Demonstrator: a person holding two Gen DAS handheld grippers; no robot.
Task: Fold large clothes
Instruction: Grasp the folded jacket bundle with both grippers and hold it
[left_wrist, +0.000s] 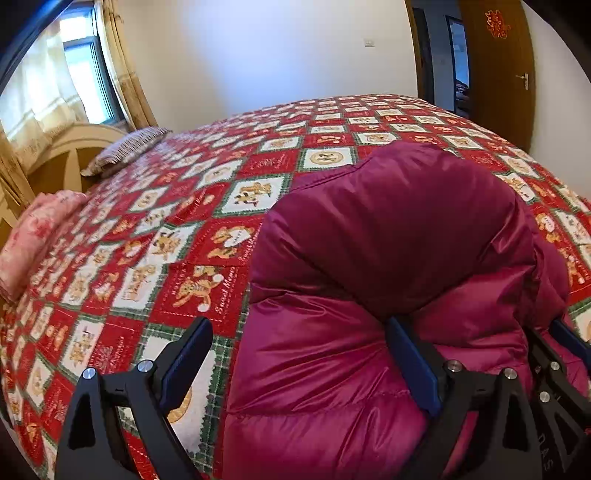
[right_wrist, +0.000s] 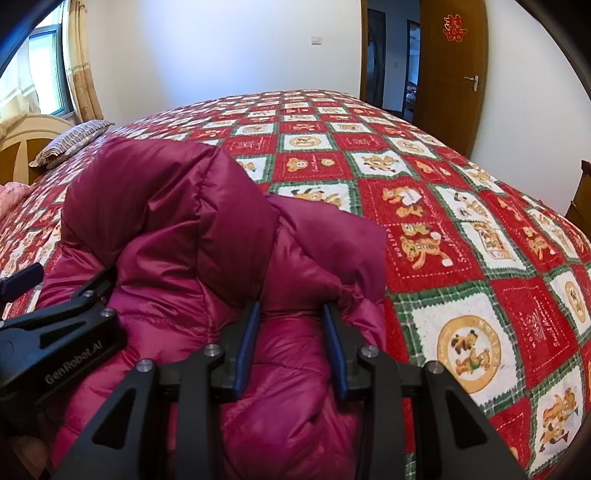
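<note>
A puffy magenta down jacket (left_wrist: 388, 229) lies bunched on the bed, its upper part folded over into a hump (right_wrist: 177, 206). My left gripper (left_wrist: 295, 325) is open wide at the jacket's left edge. Its right finger is tucked under the folded hump and its left finger hangs free over the quilt. My right gripper (right_wrist: 291, 308) is shut on a thick fold of the jacket at its right side, and fabric bulges between the blue pads. The right gripper's fingers (left_wrist: 569, 336) show at the far right of the left wrist view, and the left gripper (right_wrist: 62, 277) at the left of the right wrist view.
A red, white and green patchwork quilt (left_wrist: 184, 221) covers the whole bed. A striped pillow (left_wrist: 125, 151) and a pink pillow (left_wrist: 33, 236) lie by the cream headboard (left_wrist: 55, 147) on the left. A wooden door (right_wrist: 450, 74) stands at the far right, a curtained window (left_wrist: 85, 74) at the left.
</note>
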